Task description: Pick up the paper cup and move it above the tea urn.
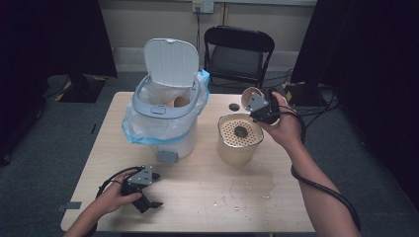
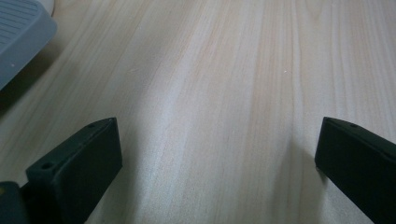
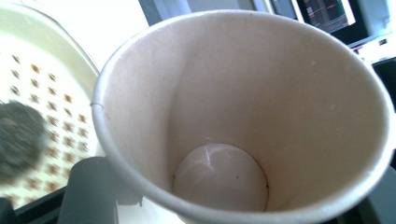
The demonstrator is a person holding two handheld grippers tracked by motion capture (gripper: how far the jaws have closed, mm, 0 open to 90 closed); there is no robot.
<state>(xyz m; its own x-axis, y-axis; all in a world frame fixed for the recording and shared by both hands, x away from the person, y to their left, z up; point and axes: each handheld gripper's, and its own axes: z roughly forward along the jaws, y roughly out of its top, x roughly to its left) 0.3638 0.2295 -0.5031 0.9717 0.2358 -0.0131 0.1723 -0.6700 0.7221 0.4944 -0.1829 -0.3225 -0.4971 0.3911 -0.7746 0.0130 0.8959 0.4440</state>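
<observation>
Paper cup, beige and empty (image 1: 251,95), held tipped in the right gripper (image 1: 259,109) above the far right of the table.

Largest first: the pale wooden table (image 1: 207,197) carries a white pedal bin (image 1: 165,106) with its lid up and a blue-edged liner at the left, and a cream round canister with a perforated strainer top (image 1: 240,138) at the right, a dark lump resting on the holes. The cup hangs just behind and above that canister — its long axis tilted, mouth facing the bin side, its inside bare in the right gripper view (image 3: 243,116). The right jaws clamp the cup's wall. The left gripper (image 1: 148,197) rests near the table's front edge, jaws wide apart and empty, well away from the cup — so the bin's open mouth lies to the cup's left.
</observation>
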